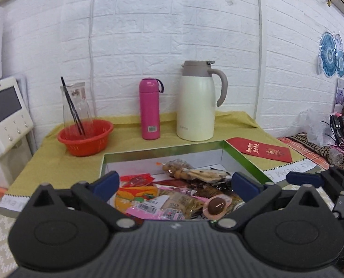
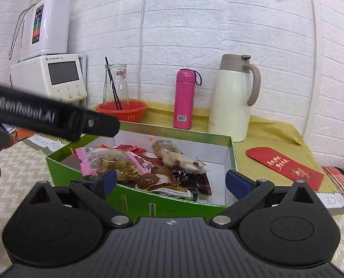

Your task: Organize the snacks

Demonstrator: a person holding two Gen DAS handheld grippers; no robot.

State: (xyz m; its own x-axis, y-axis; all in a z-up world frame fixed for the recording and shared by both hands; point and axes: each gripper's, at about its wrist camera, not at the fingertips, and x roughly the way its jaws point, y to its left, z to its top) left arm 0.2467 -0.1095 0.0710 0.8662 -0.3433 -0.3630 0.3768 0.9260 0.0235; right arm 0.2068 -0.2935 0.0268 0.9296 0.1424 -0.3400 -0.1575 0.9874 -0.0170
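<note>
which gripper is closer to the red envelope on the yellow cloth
Right. The right gripper hovers over the green box's near wall, the red envelope just beyond its right finger. The left gripper sits further left.

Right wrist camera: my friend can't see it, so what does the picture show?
A green box full of snack packets sits on a yellow cloth, with the open, empty right gripper in front of it. Behind stand a pink bottle, a cream jug and a red basket; a red envelope lies at right.
</note>
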